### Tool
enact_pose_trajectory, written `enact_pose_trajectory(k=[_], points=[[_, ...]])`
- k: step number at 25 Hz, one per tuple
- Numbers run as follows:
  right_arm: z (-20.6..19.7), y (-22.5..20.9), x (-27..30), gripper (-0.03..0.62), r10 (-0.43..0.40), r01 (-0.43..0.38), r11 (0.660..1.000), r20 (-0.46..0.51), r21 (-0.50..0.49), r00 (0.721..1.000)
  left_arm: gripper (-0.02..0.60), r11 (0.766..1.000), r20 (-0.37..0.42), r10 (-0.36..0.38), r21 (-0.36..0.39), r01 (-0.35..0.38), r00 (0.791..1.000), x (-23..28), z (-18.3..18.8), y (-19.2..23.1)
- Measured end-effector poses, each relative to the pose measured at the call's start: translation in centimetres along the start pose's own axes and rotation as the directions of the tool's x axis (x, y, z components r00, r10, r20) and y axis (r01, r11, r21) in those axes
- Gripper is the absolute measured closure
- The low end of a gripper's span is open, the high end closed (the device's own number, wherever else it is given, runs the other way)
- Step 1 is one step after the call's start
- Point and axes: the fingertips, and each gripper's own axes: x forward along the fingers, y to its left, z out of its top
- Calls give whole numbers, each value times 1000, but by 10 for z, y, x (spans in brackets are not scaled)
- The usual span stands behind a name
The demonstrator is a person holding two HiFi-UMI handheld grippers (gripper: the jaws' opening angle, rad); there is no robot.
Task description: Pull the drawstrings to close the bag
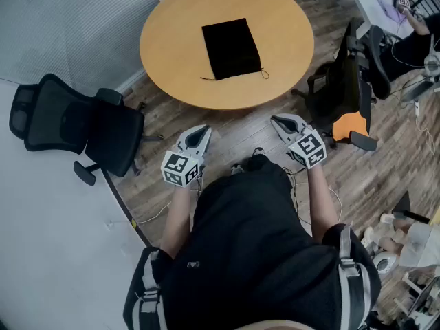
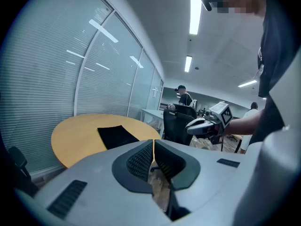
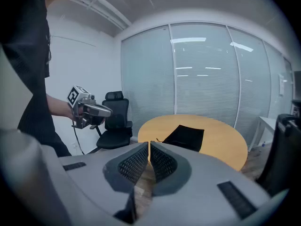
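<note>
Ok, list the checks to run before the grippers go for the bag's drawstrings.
1. Black drawstring bag lies flat on the round table: ok.
2. Left drawstring and right drawstring show at its near edge: ok.
3. Left gripper and right gripper empty: ok.
4. Jaws apart: not ok, both shut.
5. Grippers over the table: not ok, both short of its edge.
6. Bag mouth open: cannot tell.
</note>
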Motion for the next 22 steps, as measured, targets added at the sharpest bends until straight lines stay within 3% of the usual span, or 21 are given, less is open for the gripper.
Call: enact_pose_trajectory(k=[11, 22], points=[[-10, 17, -3, 525, 13, -14, 999, -39, -33, 999, 561, 1000, 7, -9, -2, 9, 1000, -7, -4, -11], [-10, 18, -12, 525, -33, 33, 999, -15, -8, 999, 561, 1000, 5, -21, -10, 21, 1000, -10, -7, -18]])
